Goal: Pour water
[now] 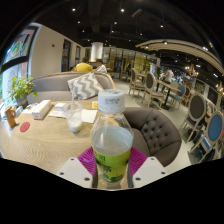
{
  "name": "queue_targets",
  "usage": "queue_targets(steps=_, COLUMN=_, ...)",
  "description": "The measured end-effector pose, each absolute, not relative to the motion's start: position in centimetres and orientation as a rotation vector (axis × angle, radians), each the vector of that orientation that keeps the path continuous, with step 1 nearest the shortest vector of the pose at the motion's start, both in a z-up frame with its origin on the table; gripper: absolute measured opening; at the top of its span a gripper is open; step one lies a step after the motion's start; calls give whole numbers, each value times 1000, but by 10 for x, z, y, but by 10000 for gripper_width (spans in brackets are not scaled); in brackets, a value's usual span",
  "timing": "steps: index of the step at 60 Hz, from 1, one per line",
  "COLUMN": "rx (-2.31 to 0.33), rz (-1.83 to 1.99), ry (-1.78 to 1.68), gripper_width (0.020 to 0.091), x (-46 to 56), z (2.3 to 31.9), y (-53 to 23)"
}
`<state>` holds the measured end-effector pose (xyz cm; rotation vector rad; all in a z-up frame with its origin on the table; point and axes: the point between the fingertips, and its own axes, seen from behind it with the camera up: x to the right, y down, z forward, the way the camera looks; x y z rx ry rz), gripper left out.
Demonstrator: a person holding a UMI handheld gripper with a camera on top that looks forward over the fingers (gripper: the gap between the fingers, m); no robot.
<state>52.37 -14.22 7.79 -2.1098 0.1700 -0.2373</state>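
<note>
With the gripper (112, 170) pinching the bottle (112, 140), carry it upright toward the glass (74, 119), then tilt slowly.

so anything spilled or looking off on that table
Nothing stands out. The bottle is upright and capped, held between the jaws of the gripper. The glass beyond it stands upright on the wooden table, with no visible spill.

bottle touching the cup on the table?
Apart. Gripper view shows the bottle held between the pads, with bare table between it and the cup beyond.
</note>
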Motion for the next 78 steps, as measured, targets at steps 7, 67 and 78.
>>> queue_targets(steps=7, rx=-2083, rz=-358, ry=123, gripper_width=396, x=517, z=117, y=-127)
queue_targets(steps=67, rx=-1280, rz=-1602, ry=-1605, gripper_width=396, x=16, z=201, y=106)
queue_targets(steps=78, rx=-1308, rz=-1572, ry=-1620, gripper_width=394, x=17, z=192, y=102)
